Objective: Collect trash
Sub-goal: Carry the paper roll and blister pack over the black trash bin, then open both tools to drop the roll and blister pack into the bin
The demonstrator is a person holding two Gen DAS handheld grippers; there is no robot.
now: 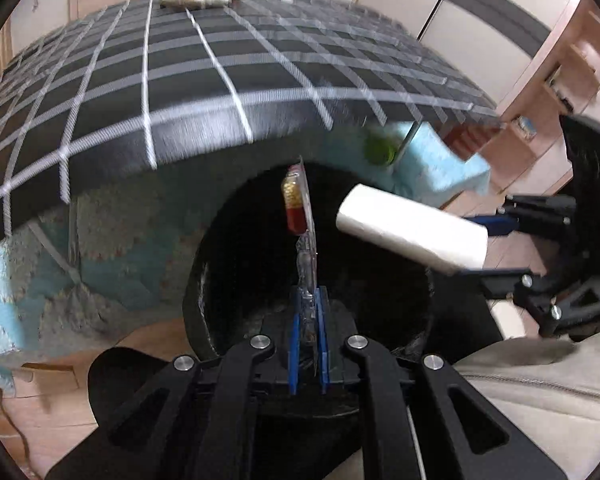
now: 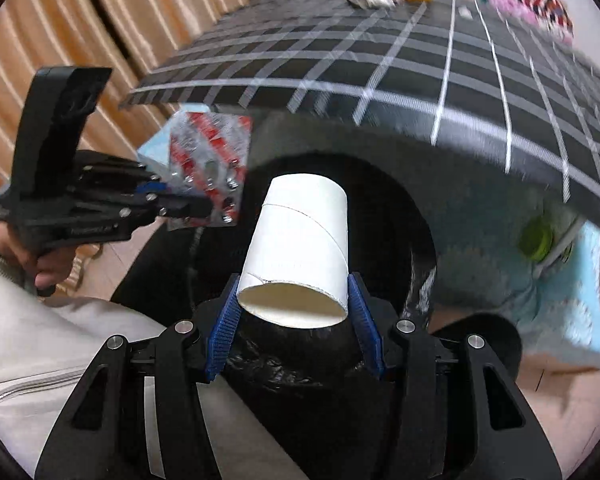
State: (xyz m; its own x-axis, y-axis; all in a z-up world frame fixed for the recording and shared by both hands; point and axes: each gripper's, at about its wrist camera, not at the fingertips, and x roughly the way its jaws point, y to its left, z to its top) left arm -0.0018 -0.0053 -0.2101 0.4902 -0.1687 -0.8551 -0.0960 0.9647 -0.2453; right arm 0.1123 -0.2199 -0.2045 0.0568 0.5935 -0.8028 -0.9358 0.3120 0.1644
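Trash run looks about halfway: both pieces are picked up and hanging over the black-lined bin (image 1: pixel 228 280), but nothing's dropped yet, and more bits sit at the far end of the checked bed (image 1: pixel 220 60).

Left hand-held gripper (image 1: pixel 309 320) is pinched fully closed on a clear blister pack (image 1: pixel 300 208). It's held edge-on, long axis running straight out from the fingers over the bin mouth.

Right hand-held gripper (image 2: pixel 294 312) is about half open, blue pads squeezing a white cardboard tube (image 2: pixel 300 240) at its near end. Tube's long axis points forward and down toward the bin, open end facing back at the camera.
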